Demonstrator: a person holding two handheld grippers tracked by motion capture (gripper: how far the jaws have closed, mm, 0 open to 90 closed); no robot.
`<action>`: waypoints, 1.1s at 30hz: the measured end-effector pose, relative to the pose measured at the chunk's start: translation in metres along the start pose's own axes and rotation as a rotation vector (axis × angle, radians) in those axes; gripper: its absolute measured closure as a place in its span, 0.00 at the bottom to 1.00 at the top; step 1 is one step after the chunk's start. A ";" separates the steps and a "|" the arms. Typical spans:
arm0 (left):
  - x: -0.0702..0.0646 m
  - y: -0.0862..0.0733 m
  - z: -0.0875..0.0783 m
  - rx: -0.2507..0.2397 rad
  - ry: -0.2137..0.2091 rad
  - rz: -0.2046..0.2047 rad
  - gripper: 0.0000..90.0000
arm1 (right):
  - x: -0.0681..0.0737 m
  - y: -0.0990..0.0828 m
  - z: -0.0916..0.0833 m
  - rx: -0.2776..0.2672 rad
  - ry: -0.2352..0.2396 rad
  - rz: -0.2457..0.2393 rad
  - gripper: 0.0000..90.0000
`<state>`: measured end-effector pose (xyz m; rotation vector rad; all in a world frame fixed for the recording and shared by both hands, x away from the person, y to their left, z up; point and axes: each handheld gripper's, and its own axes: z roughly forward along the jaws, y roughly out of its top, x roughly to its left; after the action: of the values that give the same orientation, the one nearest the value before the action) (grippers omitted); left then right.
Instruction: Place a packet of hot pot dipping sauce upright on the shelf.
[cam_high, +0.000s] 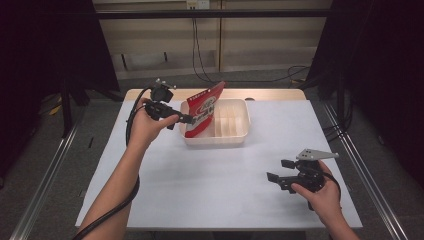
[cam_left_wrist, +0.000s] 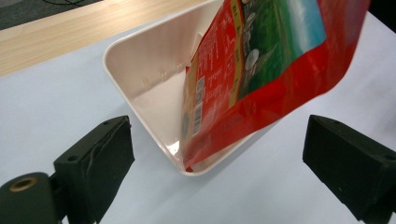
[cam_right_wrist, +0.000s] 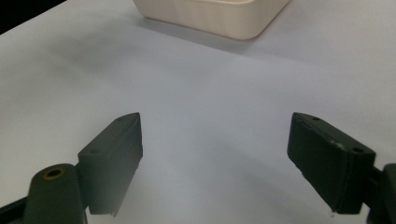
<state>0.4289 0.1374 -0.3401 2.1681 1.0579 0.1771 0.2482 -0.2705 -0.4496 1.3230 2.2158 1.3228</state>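
Red pouch (cam_high: 202, 110): a glossy red snack pouch with white lettering, standing tilted in the left end compartment of the tray, its top corner leaning toward the upper right of the high view; in the left gripper view (cam_left_wrist: 261, 70) it fills the upper middle and right, back panel with small print and a barcode showing, bottom edge down inside the tray's near corner
Tray (cam_high: 240, 134): a shallow cream plastic tray with ribbed dividers, upper centre of the high view, resting on the tabletop; its rounded corner shows in the left gripper view (cam_left_wrist: 140, 65) and along the top edge of the right gripper view (cam_right_wrist: 219, 21)
Left gripper (cam_high: 189, 119): held in the left hand (cam_high: 145, 125) at the left of the tray, pointing right at the pouch's lower part; its fingers (cam_left_wrist: 100, 161) are spread wide on either side of the pouch and do not press on it
Right gripper (cam_high: 280, 170): held in the right hand (cam_high: 322, 195) at the lower right of the high view, well apart from the tray; its fingers (cam_right_wrist: 114, 158) stand wide apart with bare tabletop between them
Tabletop (cam_high: 210, 185): covered in a pale white sheet, with a strip of light wood along the far edge
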 end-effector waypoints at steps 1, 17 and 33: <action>-0.001 -0.002 0.001 -0.014 -0.002 -0.018 0.09 | 0.000 0.000 0.000 -0.001 0.000 0.000 0.20; 0.005 -0.026 0.005 0.002 -0.017 -0.019 0.09 | 0.000 0.000 0.000 -0.002 0.000 -0.003 0.20; 0.002 -0.048 0.009 -0.012 -0.024 -0.026 0.09 | 0.001 0.000 0.000 0.000 -0.001 -0.004 0.20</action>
<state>0.4031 0.1534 -0.3784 2.1400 1.0686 0.1451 0.2480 -0.2700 -0.4494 1.3181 2.2164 1.3200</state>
